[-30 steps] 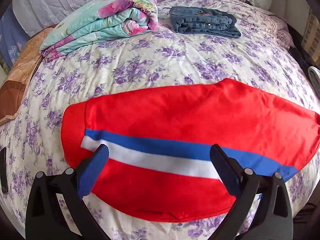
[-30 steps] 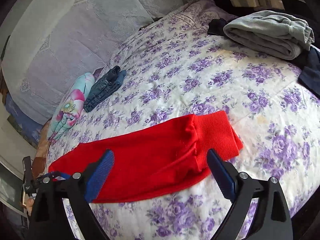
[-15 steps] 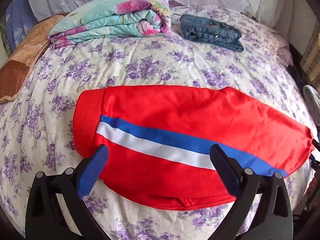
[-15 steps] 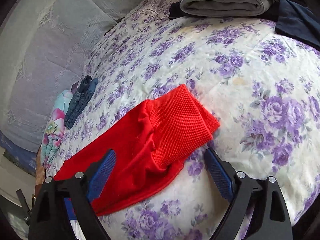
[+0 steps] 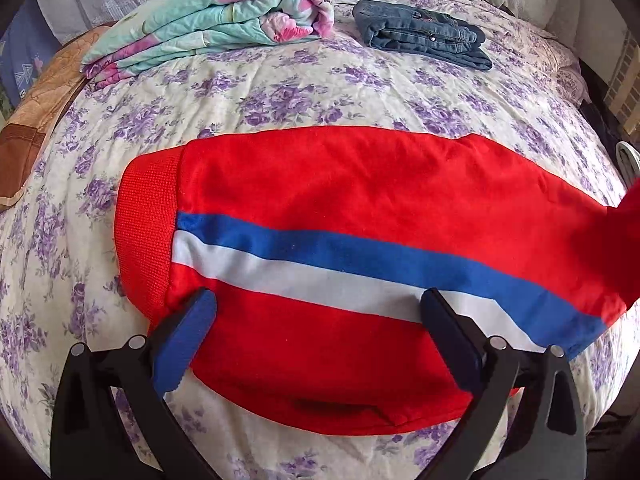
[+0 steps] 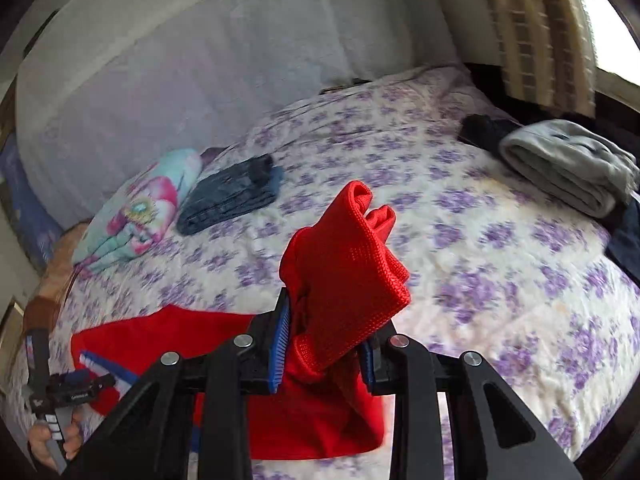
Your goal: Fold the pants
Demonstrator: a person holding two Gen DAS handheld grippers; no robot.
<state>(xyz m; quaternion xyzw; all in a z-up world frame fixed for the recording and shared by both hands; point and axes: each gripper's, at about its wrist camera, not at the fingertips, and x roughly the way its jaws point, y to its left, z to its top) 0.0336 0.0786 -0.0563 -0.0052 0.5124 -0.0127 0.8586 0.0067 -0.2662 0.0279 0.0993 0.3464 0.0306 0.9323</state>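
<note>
Red pants [image 5: 352, 200] with a blue and white side stripe lie flat across the flowered bed, ribbed cuff to the left. My left gripper [image 5: 318, 320] is open, its fingers spread just above the near part of the pants, holding nothing. My right gripper [image 6: 326, 344] is shut on the other ribbed cuff end of the pants [image 6: 344, 264] and holds it lifted above the bed. That raised end shows at the right edge of the left wrist view [image 5: 628, 224]. The left gripper also shows in the right wrist view [image 6: 76, 392] at the lower left.
A folded floral blanket [image 5: 208, 20] and folded jeans [image 5: 420, 36] lie at the back of the bed. A folded grey garment [image 6: 568, 172] and dark clothes [image 6: 628, 240] lie at the right. A headboard cover [image 6: 180, 72] stands behind. A brown blanket [image 5: 36, 112] lies at the left edge.
My right gripper closed on the ribbed cuff end of the pants and lifted it off the bed. My left gripper moved closer over the pants and stayed open.
</note>
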